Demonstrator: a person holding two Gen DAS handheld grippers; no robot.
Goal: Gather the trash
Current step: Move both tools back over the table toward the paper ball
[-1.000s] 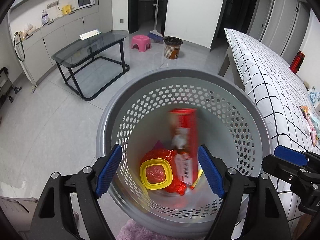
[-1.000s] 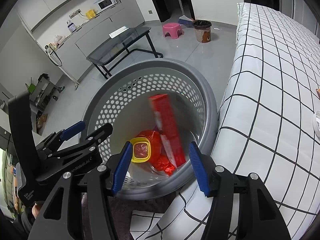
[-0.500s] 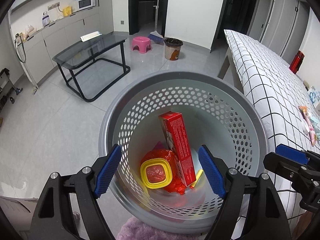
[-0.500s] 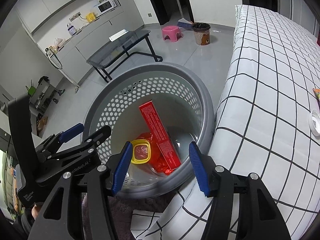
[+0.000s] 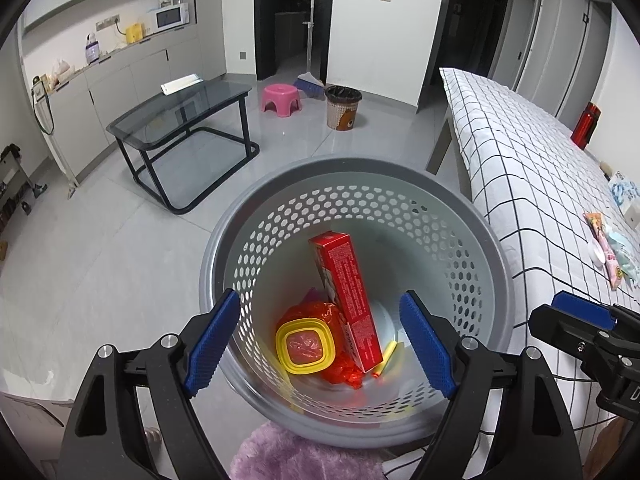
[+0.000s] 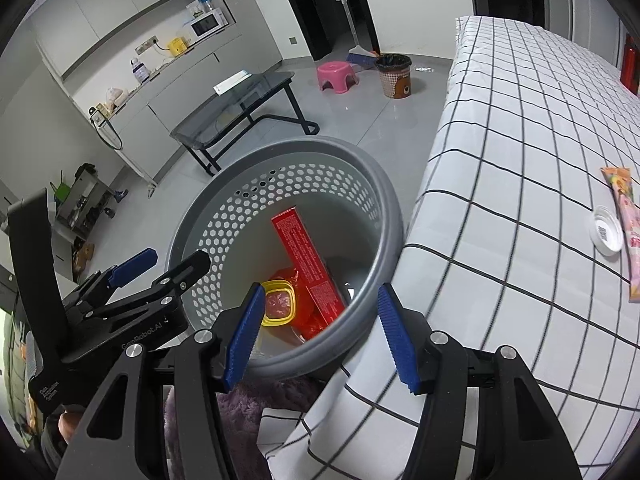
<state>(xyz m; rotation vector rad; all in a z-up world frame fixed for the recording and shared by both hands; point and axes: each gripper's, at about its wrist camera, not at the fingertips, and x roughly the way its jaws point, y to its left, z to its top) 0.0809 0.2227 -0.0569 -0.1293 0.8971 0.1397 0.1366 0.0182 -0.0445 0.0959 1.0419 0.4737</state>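
Note:
A grey perforated basket (image 5: 472, 248) (image 6: 384, 216) stands on the floor beside the checked table. Inside lie a long red box (image 5: 346, 296) (image 6: 304, 252) leaning on the wall, a yellow-rimmed lid (image 5: 305, 346) (image 6: 278, 306) and a red wrapper (image 5: 316, 312). My left gripper (image 5: 320, 344) is open and empty above the basket. My right gripper (image 6: 320, 332) is open and empty over the basket's near rim. On the table lie a pink wrapper (image 6: 624, 228) (image 5: 604, 240) and a white cap (image 6: 606, 230).
The checked tablecloth (image 6: 520, 140) fills the right. A glass side table (image 5: 180, 120), a pink stool (image 5: 280, 98), a small brown bin (image 5: 343, 106) and a broom stand across the floor. A red bottle (image 5: 585, 126) is at the table's far end. A purple rug (image 5: 296, 456) lies below.
The red box dropped into the basket and settled leaning against the wall. Both grippers rose and drew back a little; the right one shifted toward the table.

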